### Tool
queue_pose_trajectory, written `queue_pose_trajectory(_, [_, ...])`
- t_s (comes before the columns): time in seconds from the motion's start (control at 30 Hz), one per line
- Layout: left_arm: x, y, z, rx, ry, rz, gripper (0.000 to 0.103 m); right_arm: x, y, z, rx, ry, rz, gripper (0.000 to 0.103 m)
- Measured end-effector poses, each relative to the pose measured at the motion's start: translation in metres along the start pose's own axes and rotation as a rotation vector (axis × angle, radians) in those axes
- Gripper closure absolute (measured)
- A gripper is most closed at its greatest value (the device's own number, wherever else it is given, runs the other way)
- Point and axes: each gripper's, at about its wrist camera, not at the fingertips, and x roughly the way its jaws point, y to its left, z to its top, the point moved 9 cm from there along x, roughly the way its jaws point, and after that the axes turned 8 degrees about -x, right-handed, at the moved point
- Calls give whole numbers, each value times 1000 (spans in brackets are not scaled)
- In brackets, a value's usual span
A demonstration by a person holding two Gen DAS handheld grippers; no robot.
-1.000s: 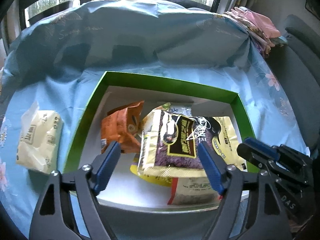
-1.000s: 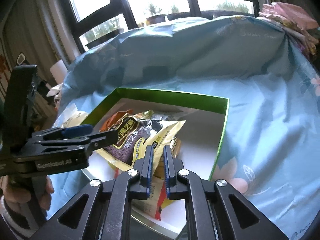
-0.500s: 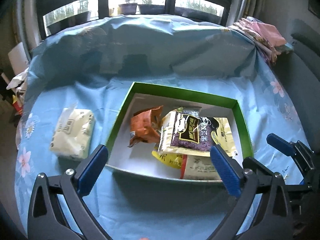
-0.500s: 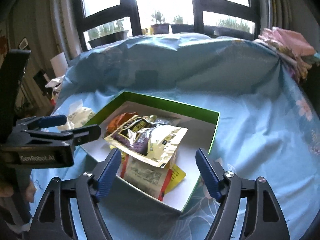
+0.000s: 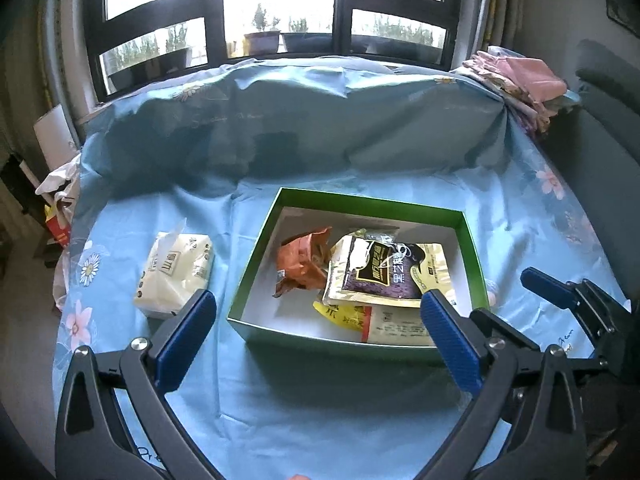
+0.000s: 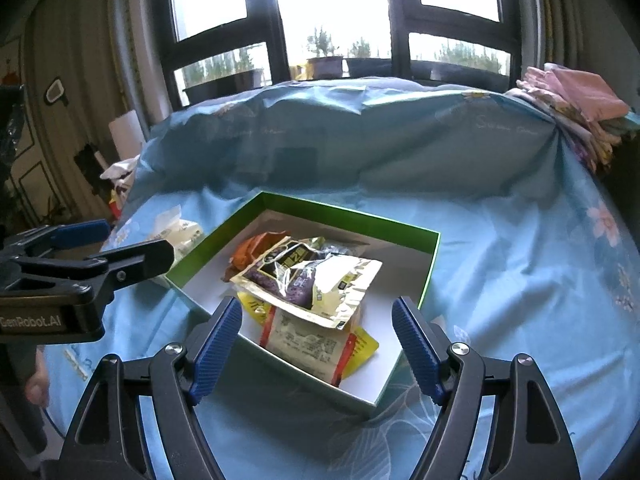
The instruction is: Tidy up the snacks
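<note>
A green box (image 5: 372, 200) with a white inside sits on the blue flowered cloth (image 5: 320, 408). In it lie an orange bag (image 5: 304, 260), a gold and purple pouch (image 5: 384, 272) on top, a yellow packet (image 5: 340, 314) and a white and red packet (image 5: 396, 328). My left gripper (image 5: 318, 298) hovers wide open above the box's near wall, holding nothing. My right gripper (image 6: 317, 304) is open and empty over the near corner of the box (image 6: 344, 210), with the pouch (image 6: 312, 276) lying free beyond its tips. Each gripper shows at the edge of the other's view.
A cream tissue pack (image 5: 174, 276) lies on the cloth left of the box. Folded pink cloths (image 5: 516, 76) are stacked at the back right, beside a grey seat (image 5: 608, 120). The cloth rises over a hump below the window. A person's hand (image 6: 38, 384) shows at lower left.
Both grippers have drawn back and up from the box. The right gripper went from nearly shut to open; the left opened wider. The gold and purple pouch now rests in the box.
</note>
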Motion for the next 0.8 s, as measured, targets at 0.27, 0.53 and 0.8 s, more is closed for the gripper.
queue_pose_trajectory(0.27, [3,1,0,-12,10,29,0,-1,-5,-1,13,7,-10,25])
queue_pose_trajectory(0.53, [6,0,-2,-17,25,29,0,-1,-6,-2,17,12,-11,25])
queue_pose_trajectory(0.8, [8,-2,-3,-28,41,10,0,-1,-6,-2,20,14,-12,25])
